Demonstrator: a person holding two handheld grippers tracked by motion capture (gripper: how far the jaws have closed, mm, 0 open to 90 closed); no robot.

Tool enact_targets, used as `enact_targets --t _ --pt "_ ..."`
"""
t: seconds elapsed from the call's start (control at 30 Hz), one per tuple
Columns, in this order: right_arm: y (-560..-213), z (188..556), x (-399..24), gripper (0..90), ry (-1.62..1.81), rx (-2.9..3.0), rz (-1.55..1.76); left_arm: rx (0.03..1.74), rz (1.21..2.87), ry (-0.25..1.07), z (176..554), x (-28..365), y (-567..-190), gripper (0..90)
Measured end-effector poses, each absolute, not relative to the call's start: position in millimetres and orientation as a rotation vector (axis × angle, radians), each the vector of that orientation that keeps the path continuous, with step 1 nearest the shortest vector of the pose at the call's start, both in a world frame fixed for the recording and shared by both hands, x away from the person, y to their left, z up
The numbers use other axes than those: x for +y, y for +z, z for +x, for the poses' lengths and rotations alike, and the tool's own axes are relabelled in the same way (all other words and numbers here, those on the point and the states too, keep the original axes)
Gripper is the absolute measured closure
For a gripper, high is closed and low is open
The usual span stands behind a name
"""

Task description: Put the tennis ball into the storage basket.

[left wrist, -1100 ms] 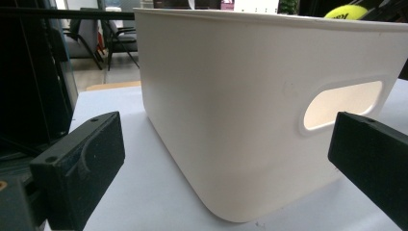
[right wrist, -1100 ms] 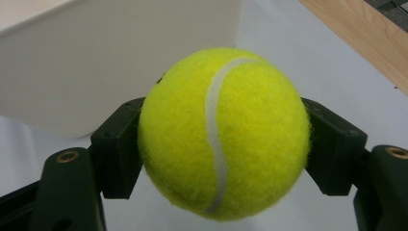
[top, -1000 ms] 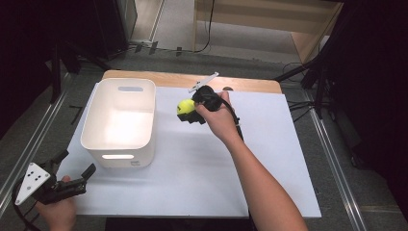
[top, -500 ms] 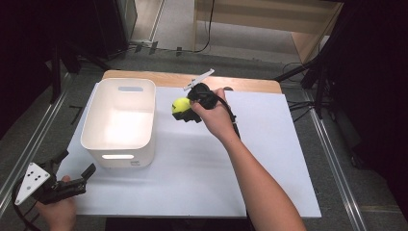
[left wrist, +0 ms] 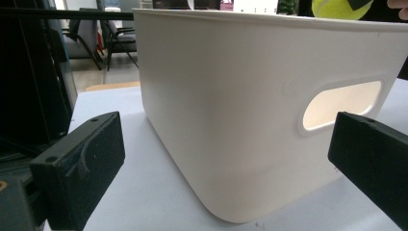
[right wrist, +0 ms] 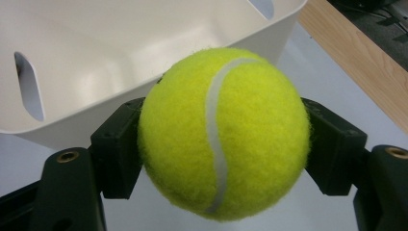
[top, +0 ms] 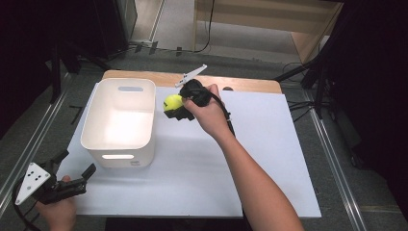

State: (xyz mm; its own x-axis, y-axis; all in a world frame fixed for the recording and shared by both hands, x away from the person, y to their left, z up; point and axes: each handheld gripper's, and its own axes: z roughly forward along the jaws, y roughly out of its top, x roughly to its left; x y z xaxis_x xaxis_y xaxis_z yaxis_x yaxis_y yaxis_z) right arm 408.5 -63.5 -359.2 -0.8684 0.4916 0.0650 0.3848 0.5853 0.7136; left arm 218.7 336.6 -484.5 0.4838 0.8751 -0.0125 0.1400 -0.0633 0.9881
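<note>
High view looks down; both gripper views closely face the bin (left wrist: 250,120).

in the left gripper view the tennis ball (left wrist: 340,8) is mostly cut off by the top edge, and what's left sits half behind the white bin's (left wrist: 250,110) rim, so you only get a yellow sliver. the right gripper's (right wrist: 223,144) pads are covered by the ball in its own view, so can't see where they actually touch the fuzz. from the high view the person's hand (top: 204,108) hides most of that gripper, and the inside of the bin is blown out too bright to make out its floor.
</note>
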Motion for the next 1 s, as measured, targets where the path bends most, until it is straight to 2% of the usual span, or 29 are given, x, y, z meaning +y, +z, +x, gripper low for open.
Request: enact_targets --t 1.0 --pt "-341.4 402.2 -27.8 24.4 1.179 2.687 0.653 0.913 1.539 0.773 218.9 334.9 -484.7 0.0"
